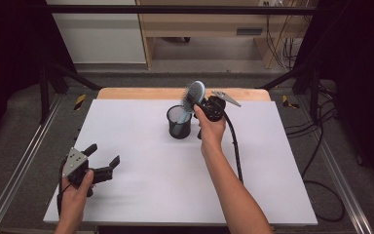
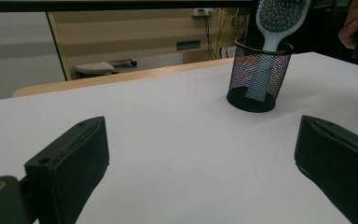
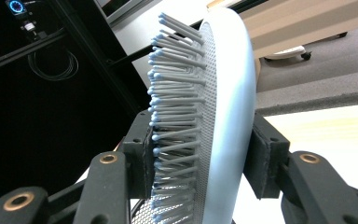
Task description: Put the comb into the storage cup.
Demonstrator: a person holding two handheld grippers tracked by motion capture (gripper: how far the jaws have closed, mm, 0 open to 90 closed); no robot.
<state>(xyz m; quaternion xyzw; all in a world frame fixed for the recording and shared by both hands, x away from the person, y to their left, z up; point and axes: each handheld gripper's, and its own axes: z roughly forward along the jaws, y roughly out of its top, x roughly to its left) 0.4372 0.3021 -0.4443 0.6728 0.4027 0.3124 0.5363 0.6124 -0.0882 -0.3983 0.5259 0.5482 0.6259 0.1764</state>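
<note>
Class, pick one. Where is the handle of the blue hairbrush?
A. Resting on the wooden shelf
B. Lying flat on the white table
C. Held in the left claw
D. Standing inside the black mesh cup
D: the hairbrush handle goes down into the mesh cup, while the right claw clamps the brush head.

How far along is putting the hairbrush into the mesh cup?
Done: the hairbrush handle already stands inside the black mesh cup, head sticking out above the rim. In hand: the right tool is clamped on the brush head, one pad on the bristles, one on the back. Left: let go and pull away. The left tool rests open on the white table, apart from the cup.
</note>
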